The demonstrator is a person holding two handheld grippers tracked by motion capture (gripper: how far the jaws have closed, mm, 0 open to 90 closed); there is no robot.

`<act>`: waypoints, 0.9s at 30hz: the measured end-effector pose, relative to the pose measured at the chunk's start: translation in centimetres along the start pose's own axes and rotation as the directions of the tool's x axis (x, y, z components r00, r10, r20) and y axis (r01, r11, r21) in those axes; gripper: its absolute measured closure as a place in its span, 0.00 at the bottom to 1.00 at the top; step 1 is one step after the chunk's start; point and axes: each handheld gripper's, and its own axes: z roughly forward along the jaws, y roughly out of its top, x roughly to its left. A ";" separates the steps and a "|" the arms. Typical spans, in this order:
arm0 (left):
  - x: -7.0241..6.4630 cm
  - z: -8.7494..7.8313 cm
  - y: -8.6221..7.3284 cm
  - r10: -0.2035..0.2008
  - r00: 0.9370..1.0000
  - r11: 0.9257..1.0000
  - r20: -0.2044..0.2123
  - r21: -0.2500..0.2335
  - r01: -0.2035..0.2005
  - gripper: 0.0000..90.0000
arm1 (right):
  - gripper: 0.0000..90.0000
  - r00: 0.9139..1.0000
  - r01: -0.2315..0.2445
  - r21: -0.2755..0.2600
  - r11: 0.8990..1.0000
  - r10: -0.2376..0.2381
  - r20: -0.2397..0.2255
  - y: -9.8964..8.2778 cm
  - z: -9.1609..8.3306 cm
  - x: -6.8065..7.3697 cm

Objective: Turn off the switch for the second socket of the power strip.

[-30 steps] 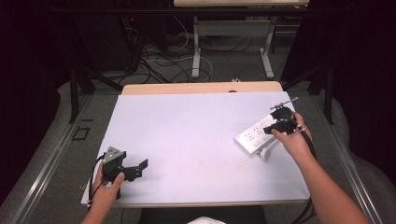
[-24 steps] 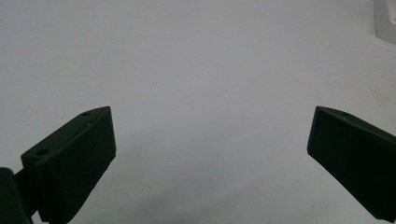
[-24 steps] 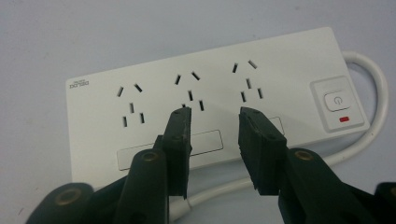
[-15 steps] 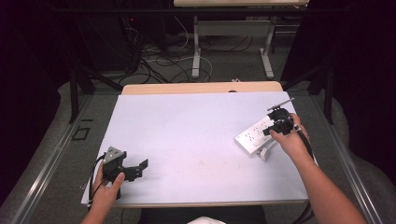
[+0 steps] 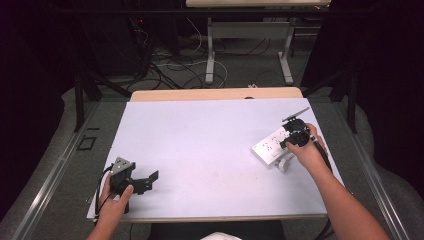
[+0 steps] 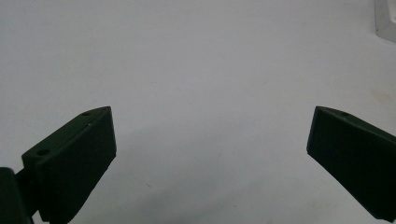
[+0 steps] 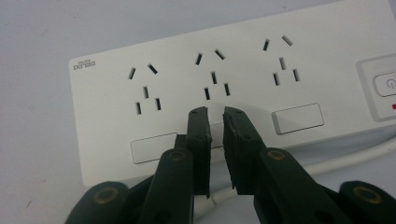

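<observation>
Table: wide pale-grey rectangular tabletop [image 5: 210,145], tan strip along its far edge; bare apart from the strip and the two tools.
Power strip: flat white plastic power strip [image 5: 272,145] w/ three socket groups, near table's right edge, lying at a slant; its white cord [image 7: 355,156] runs off beside it.
Switches: small white rocker switches [image 7: 298,118] under each socket group, main power button at one end.
Right gripper: [image 7: 215,116] jaws nearly closed, thin gap, nothing between them; tips sit over the middle switch, prob. closed to act as one narrow poker for pressing it.
Left gripper: [image 5: 135,181] far from strip, near table's front-left corner; jaws wide apart, holding nothing, looks parked out of the way.
</observation>
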 end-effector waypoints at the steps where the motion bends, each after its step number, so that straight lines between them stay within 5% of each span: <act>1: 0.0 0.0 0.0 0.000 1.000 1.000 0.000 0.001 0.000 0.02 | 0.91 1.000 0.000 0.000 1.000 0.000 0.000 0.0 0.0 0.0; 27: 0.0 0.0 0.0 0.003 1.000 1.000 0.000 -0.001 -0.003 0.02 | 0.99 0.999 0.044 0.027 0.999 -0.044 0.009 0.1 0.8 0.3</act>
